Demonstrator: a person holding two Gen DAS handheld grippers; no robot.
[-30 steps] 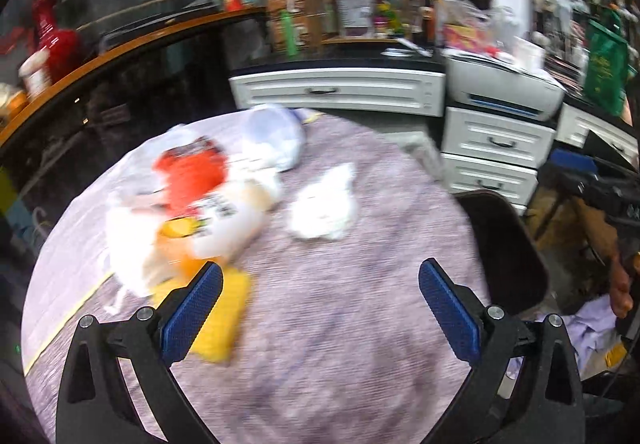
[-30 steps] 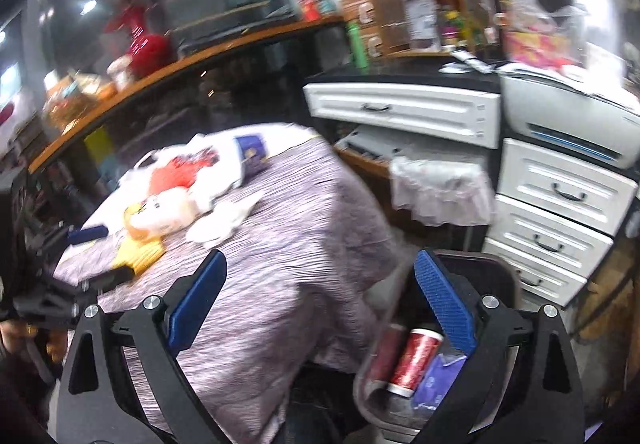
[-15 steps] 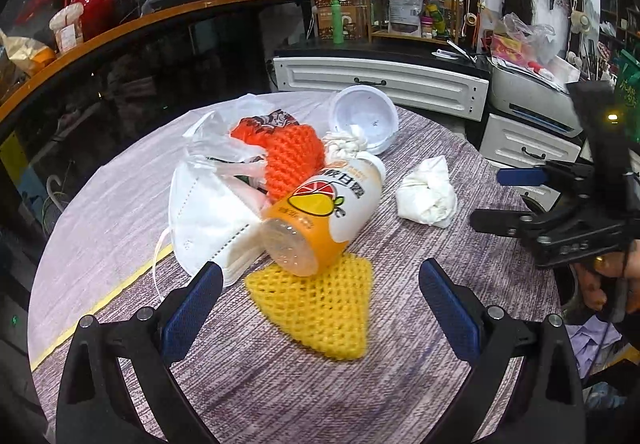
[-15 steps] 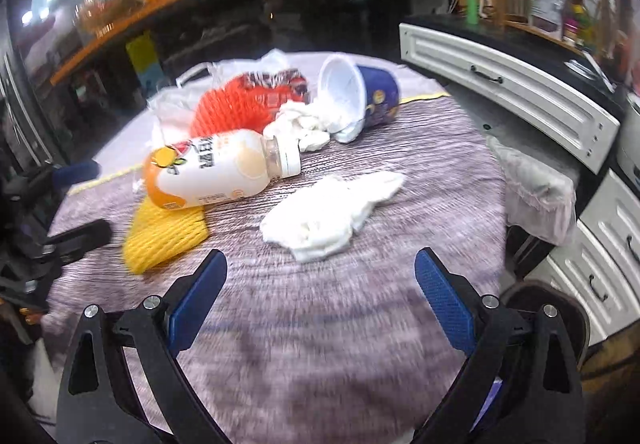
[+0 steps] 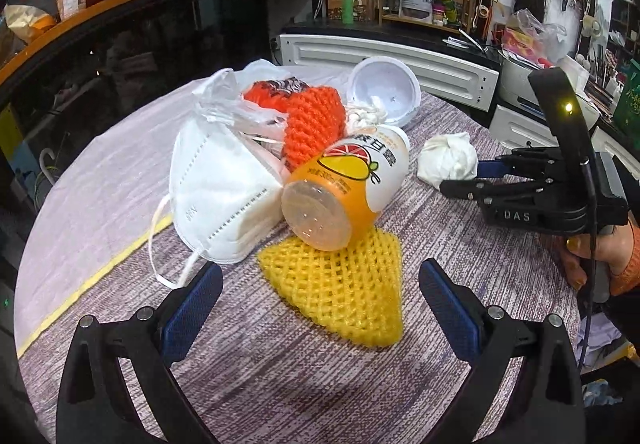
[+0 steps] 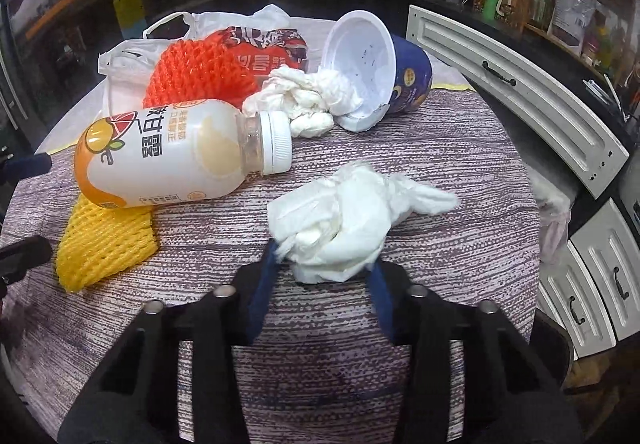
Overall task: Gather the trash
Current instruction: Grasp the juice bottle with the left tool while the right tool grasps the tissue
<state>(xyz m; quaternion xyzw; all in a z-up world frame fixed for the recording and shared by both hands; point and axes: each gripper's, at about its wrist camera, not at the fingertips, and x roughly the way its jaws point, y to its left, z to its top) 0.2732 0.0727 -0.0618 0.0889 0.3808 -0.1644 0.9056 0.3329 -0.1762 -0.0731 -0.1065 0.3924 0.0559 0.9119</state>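
Trash lies on a round table with a purple cloth. My right gripper has its blue pads on both sides of a crumpled white tissue and its jaws are closing on the near end. From the left wrist view that tissue sits at the right gripper's tips. My left gripper stands open above a yellow foam net. Beyond it lie a juice bottle, a white face mask and an orange foam net.
A tipped paper cup with a second tissue wad lies at the back, beside a red snack packet and a plastic bag. White drawers stand right of the table. A person's hand holds the right gripper.
My right gripper has swung from the bin beside the table to the tissue and narrowed around it. The left gripper has moved closer over the yellow net, still open.
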